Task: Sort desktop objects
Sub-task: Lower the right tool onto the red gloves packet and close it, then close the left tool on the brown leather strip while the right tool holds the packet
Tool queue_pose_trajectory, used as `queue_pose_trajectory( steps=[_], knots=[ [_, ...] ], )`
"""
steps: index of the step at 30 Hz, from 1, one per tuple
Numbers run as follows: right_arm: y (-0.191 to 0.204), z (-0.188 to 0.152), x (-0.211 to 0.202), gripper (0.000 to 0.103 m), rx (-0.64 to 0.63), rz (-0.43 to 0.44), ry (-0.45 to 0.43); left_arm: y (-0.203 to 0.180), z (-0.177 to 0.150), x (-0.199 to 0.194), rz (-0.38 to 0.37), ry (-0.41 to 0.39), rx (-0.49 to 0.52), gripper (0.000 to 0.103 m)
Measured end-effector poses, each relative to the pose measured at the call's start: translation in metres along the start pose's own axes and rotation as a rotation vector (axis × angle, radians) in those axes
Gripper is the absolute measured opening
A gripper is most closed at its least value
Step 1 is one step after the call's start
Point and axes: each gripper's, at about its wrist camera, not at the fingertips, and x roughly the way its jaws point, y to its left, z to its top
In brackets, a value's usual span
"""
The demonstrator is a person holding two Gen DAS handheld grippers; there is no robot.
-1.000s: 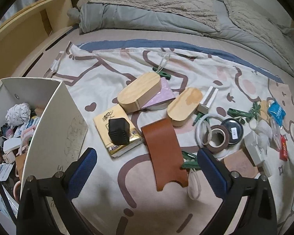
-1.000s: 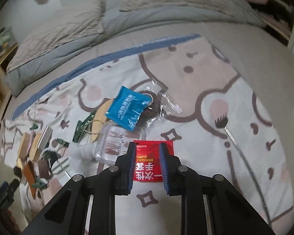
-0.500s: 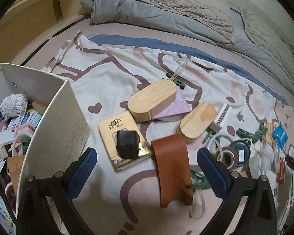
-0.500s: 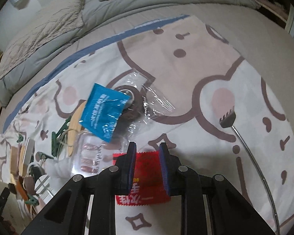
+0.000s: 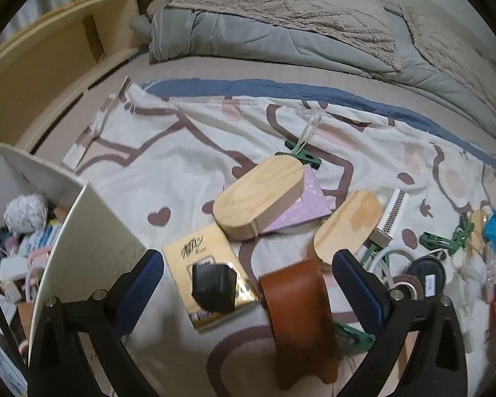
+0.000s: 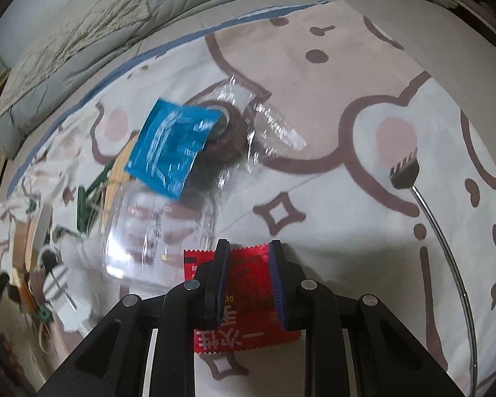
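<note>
My left gripper (image 5: 249, 281) is open wide above a brown leather piece (image 5: 297, 314) and a black cube (image 5: 213, 287), which rests on a yellow packet (image 5: 198, 248). Nothing sits between its blue pads. A white box (image 5: 82, 241) full of small items stands just to its left. In the right wrist view, my right gripper (image 6: 249, 251) is shut, its pads a narrow slot apart. It hovers right over a red glove packet (image 6: 244, 330) lying flat on the printed sheet. A blue sachet (image 6: 172, 145) and clear plastic packaging (image 6: 155, 231) lie beyond it.
Two oval wooden boxes (image 5: 258, 195) (image 5: 350, 221), a pink card (image 5: 301, 208), green clips (image 5: 436, 241) and tape rolls (image 5: 426, 271) crowd the sheet. A metal telescopic fork (image 6: 403, 172) lies at the right. A folded grey quilt (image 5: 281, 33) and a wooden shelf (image 5: 49, 59) lie behind.
My right gripper has sunk toward the red packet, which now lies under its fingers. My left gripper has shifted nearer the black cube and leather piece. Neither jaw opening changed.
</note>
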Motion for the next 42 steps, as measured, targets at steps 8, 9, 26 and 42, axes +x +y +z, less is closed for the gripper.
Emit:
queue_pose_trajectory(
  steps=[8, 9, 26, 42],
  knots=[
    [0.005, -0.024, -0.005, 0.024, -0.104, 0.021, 0.027, -0.015, -0.004, 0.022, 0.058, 0.038, 0.073, 0.103],
    [0.005, -0.027, -0.006, 0.024, -0.113, 0.026, 0.029, -0.017, -0.006, 0.024, 0.073, 0.046, 0.088, 0.103],
    [0.009, -0.061, -0.017, 0.024, -0.219, 0.069, 0.061, -0.013, -0.060, 0.016, 0.112, 0.139, 0.245, 0.103],
    [0.018, -0.090, -0.027, 0.024, -0.299, 0.069, 0.076, 0.016, -0.091, -0.005, -0.114, 0.211, 0.145, 0.089]
  ],
)
